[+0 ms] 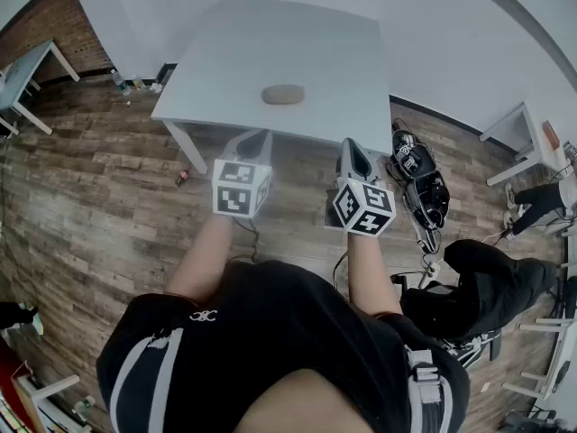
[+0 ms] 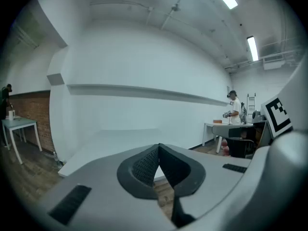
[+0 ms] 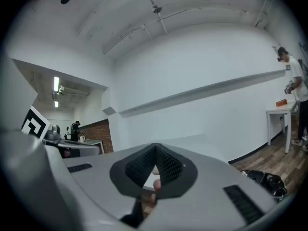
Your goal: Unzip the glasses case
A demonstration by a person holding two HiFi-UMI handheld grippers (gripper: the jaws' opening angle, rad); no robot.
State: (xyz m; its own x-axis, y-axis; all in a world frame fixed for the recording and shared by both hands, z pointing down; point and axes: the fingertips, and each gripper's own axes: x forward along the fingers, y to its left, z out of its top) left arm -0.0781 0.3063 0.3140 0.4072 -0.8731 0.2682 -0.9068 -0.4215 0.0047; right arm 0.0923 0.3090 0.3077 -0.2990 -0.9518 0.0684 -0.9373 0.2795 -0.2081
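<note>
Head view: shows the glasses case (image 1: 283,94) lying flat near the front middle of the white table (image 1: 270,34), long axis running left to right across the person's front; cannot tell which end carries the zip pull. Puts the left gripper (image 1: 261,138) and right gripper (image 1: 352,148) short of the near table edge, well apart from the case. Left gripper view: finds jaws pressed together on nothing. Right gripper view: likewise tip to tip, empty. Risks dragging the unpinned case along the smooth top if pulling the zip without bracing; risks nudging it away if arriving with jaws unopened.
</note>
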